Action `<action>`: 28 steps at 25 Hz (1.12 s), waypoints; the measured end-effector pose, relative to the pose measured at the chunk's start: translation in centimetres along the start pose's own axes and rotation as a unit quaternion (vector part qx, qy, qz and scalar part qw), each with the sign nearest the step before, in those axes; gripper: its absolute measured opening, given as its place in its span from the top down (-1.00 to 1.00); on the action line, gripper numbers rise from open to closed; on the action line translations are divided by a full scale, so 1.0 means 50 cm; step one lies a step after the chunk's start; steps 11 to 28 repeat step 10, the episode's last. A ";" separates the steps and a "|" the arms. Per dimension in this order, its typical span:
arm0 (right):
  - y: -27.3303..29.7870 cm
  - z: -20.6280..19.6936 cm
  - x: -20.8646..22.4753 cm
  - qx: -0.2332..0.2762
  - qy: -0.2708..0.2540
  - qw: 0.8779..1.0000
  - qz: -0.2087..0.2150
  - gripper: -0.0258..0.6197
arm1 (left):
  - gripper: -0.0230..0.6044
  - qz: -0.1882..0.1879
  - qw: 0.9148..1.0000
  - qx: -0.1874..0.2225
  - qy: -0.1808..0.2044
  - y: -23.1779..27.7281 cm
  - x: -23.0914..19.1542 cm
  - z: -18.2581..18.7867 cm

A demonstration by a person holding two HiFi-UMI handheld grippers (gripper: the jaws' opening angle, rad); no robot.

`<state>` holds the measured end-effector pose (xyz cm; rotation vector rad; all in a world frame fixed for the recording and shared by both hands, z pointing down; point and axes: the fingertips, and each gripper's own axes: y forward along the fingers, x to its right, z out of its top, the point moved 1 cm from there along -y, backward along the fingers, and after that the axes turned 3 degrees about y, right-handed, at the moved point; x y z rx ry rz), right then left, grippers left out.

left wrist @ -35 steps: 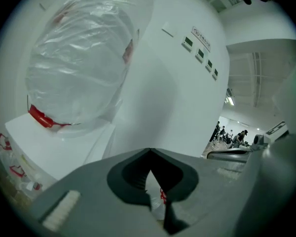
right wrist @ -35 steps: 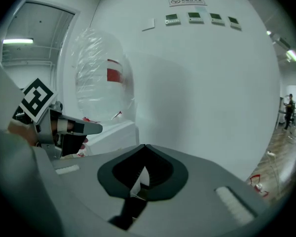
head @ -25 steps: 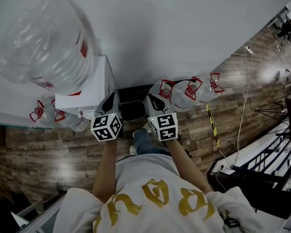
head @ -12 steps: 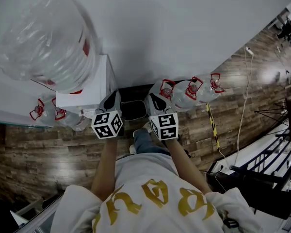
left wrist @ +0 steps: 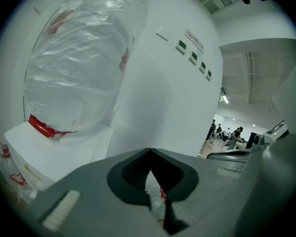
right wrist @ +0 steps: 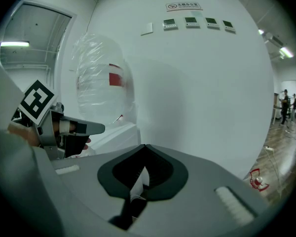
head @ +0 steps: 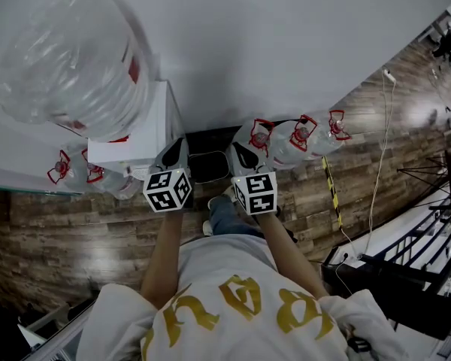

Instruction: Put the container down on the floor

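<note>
A large clear water container point(head: 75, 59), wrapped in plastic film with a red label, stands on a white dispenser point(head: 139, 145) against the wall. It also shows in the left gripper view point(left wrist: 84, 63) and the right gripper view point(right wrist: 101, 78). My left gripper point(head: 177, 147) is shut and empty, pointing at the wall beside the dispenser's right edge. My right gripper point(head: 240, 153) hovers parallel to it, also shut on nothing. In their own views the left gripper point(left wrist: 149, 152) and right gripper point(right wrist: 144, 146) have jaws meeting at the tips. Neither touches the container.
Three clear bottles with red handles point(head: 297, 138) stand on the wooden floor at the wall to the right, more bottles point(head: 79, 173) left of the dispenser. A dark box point(head: 208, 168) sits at the wall between the grippers. A white cable point(head: 376, 179) and striped tape point(head: 331, 194) run across the floor.
Nothing of note: both grippers stay shut and side by side before the wall, and the head view has shifted only slightly.
</note>
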<state>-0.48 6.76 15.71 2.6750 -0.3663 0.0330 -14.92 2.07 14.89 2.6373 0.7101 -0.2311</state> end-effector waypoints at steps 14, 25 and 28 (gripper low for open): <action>0.006 -0.009 -0.001 -0.004 0.001 1.000 0.000 0.84 | 0.93 0.001 1.000 -0.009 0.007 0.005 -0.003 -0.012; 0.006 -0.009 -0.001 -0.004 0.001 1.000 0.000 0.84 | 0.93 0.001 1.000 -0.009 0.007 0.005 -0.003 -0.012; 0.006 -0.009 -0.001 -0.004 0.001 1.000 0.000 0.84 | 0.93 0.001 1.000 -0.009 0.007 0.005 -0.003 -0.012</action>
